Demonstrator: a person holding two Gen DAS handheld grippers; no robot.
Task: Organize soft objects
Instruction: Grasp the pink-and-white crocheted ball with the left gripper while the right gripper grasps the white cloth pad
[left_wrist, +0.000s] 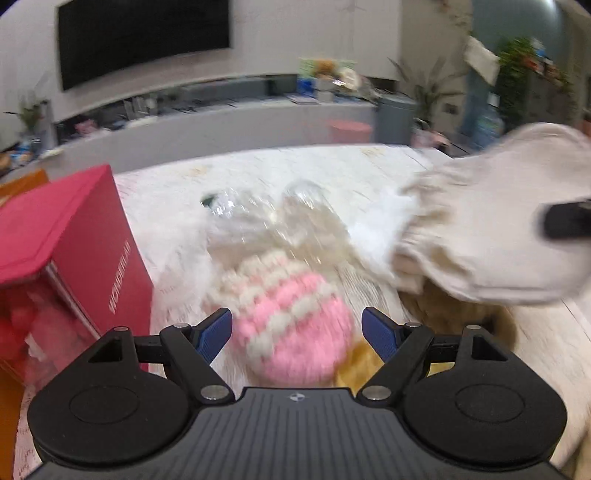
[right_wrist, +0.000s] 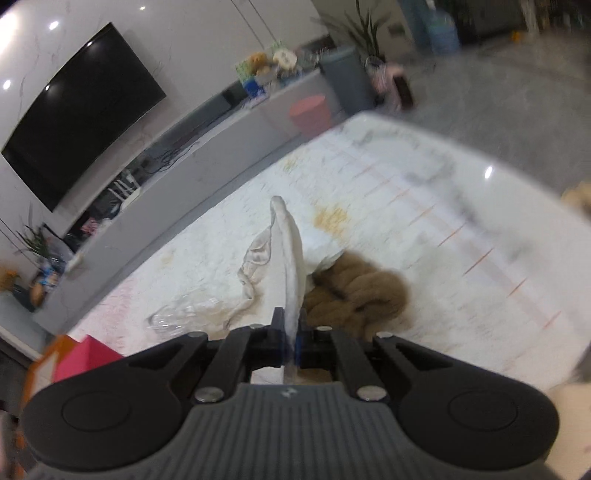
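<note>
My left gripper (left_wrist: 296, 332) is open, its blue pads on either side of a pink and cream knitted hat (left_wrist: 291, 317) lying on the table; the pads stand apart from it. My right gripper (right_wrist: 291, 338) is shut on a cream cloth (right_wrist: 290, 254) and holds it lifted over the table; the same cloth (left_wrist: 491, 229) hangs at the right of the left wrist view. A brown chunky-knit scarf (right_wrist: 354, 288) lies under it on the table. A clear crumpled plastic bag (left_wrist: 266, 214) lies beyond the hat.
A red box (left_wrist: 74, 243) stands open at the left with pink soft things inside. The white patterned tablecloth (right_wrist: 424, 206) covers the table. Beyond the table's far edge are a grey TV bench (left_wrist: 221, 110), a pink stool (right_wrist: 310, 110) and a grey bin (right_wrist: 347, 81).
</note>
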